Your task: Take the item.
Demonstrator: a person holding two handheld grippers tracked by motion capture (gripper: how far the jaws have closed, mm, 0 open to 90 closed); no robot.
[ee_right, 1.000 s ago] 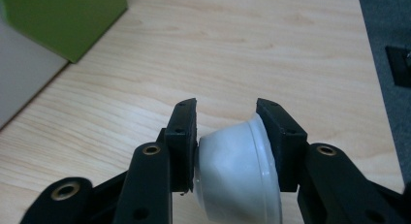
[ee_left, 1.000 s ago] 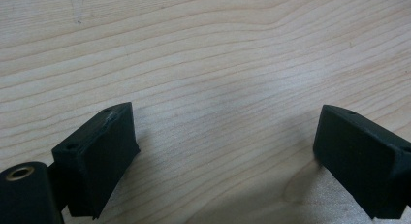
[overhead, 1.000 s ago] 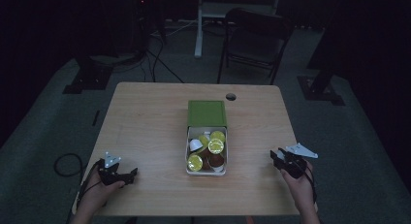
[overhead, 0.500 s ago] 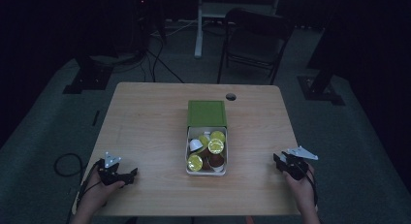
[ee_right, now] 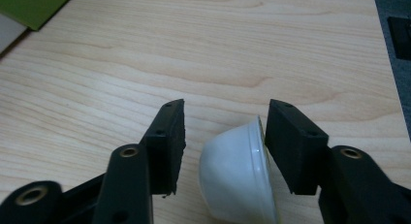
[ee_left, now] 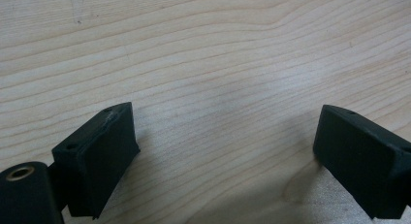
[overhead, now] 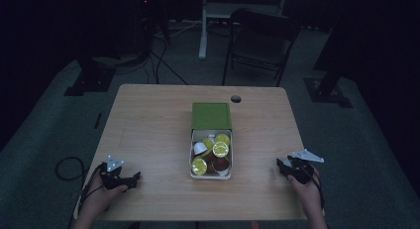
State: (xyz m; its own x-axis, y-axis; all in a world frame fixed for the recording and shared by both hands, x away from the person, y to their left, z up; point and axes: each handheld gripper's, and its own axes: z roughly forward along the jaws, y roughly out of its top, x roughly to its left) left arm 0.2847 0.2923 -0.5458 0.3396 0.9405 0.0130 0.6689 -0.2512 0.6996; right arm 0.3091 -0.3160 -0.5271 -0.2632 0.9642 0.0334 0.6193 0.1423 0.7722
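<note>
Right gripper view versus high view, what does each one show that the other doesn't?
Right gripper view alone: a white capsule lying between the right gripper's jaws, which have just been opening; a gap shows on its left side. High view alone: the open box of capsules, the left gripper, a chair. Shared: the wooden table and the box's green lid.

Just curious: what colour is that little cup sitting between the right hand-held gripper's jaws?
White. The little cup shows best in the right gripper view, lying on its side.

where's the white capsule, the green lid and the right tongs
white capsule point(ee_right: 237, 173), right gripper view, its domed side
green lid point(overhead: 211, 116), high view, its flat top
right tongs point(ee_right: 224, 144), right gripper view, gap midway between tips
</note>
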